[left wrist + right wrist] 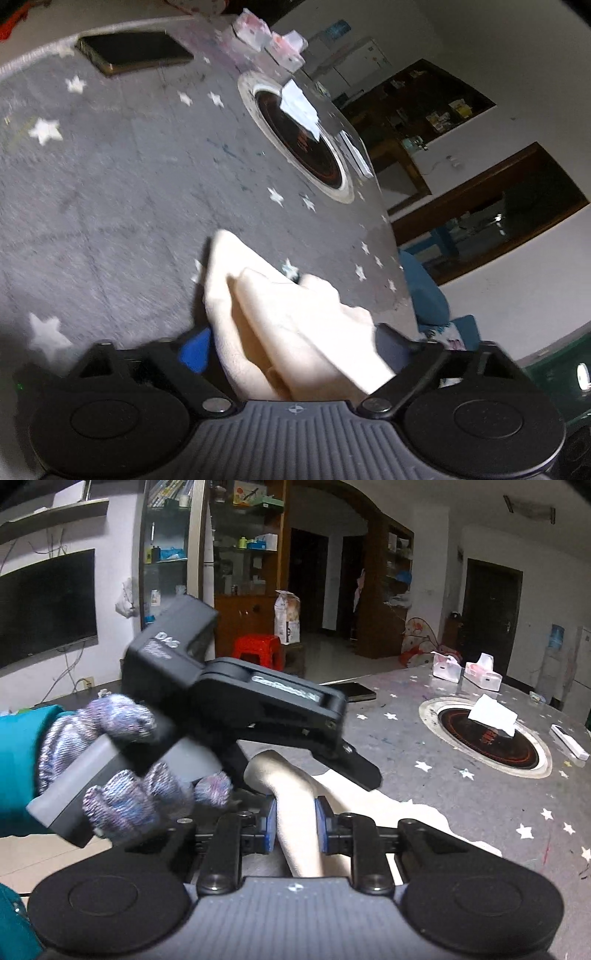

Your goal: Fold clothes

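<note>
A cream-coloured garment (280, 317) lies bunched between the fingers of my left gripper (291, 350), just above the grey star-patterned table (110, 192). In the left wrist view the jaws stand apart with cloth filling the gap; a blue pad (194, 352) shows at the left. In the right wrist view my right gripper (294, 825) is shut on a fold of the same garment (295, 812), its blue pads (269, 827) pressing both sides. The left gripper's body (258, 709), held by a gloved hand (122, 775), sits just above and ahead of it.
A round black hotplate (487, 738) is set into the table, with a white tissue (493, 714) on it. Two tissue packs (465, 672) stand at the far edge. A dark phone (133, 51) lies on the table. A white remote (569, 742) lies beside the hotplate.
</note>
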`<state>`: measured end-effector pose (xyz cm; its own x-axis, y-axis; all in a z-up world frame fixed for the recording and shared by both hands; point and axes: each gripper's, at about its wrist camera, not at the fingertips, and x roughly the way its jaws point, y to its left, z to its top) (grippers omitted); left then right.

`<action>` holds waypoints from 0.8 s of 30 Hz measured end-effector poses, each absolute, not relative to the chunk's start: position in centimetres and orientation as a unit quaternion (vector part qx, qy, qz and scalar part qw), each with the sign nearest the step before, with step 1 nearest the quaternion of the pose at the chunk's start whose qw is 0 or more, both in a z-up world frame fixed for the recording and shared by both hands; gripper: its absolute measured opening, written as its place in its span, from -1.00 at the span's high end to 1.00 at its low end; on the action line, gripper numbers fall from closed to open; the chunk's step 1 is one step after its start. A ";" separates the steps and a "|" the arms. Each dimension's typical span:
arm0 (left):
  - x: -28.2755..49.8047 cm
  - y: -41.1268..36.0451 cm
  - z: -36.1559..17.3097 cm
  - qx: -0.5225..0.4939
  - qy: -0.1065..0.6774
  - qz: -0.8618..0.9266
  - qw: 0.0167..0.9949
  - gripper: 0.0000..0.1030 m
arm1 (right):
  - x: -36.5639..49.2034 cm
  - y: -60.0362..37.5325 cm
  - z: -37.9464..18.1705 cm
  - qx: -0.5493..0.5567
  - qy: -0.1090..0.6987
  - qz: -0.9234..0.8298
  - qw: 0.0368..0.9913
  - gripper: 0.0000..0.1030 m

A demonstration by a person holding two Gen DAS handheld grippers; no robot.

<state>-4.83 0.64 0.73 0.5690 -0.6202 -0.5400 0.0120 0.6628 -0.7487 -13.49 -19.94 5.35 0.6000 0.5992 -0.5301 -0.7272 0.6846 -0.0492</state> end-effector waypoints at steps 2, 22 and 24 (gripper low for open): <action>-4.8 0.6 0.1 -0.368 0.428 -0.203 0.800 -0.06 | -13.8 -20.0 5.2 -0.131 0.244 0.379 0.883 0.55; -5.8 -0.4 0.0 -0.305 0.416 -0.202 0.833 0.46 | -9.5 -35.2 1.6 0.012 0.309 0.119 0.943 0.02; -5.9 -0.6 0.1 -0.295 0.415 -0.201 0.837 0.46 | -9.0 -36.5 1.3 0.043 0.314 0.114 0.942 0.02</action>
<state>-5.88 -0.60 0.11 0.5753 -0.5811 -0.5757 0.0920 0.7453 -0.6604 -9.00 -36.55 1.35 0.7769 0.2428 -0.5810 -0.1883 0.9700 0.1536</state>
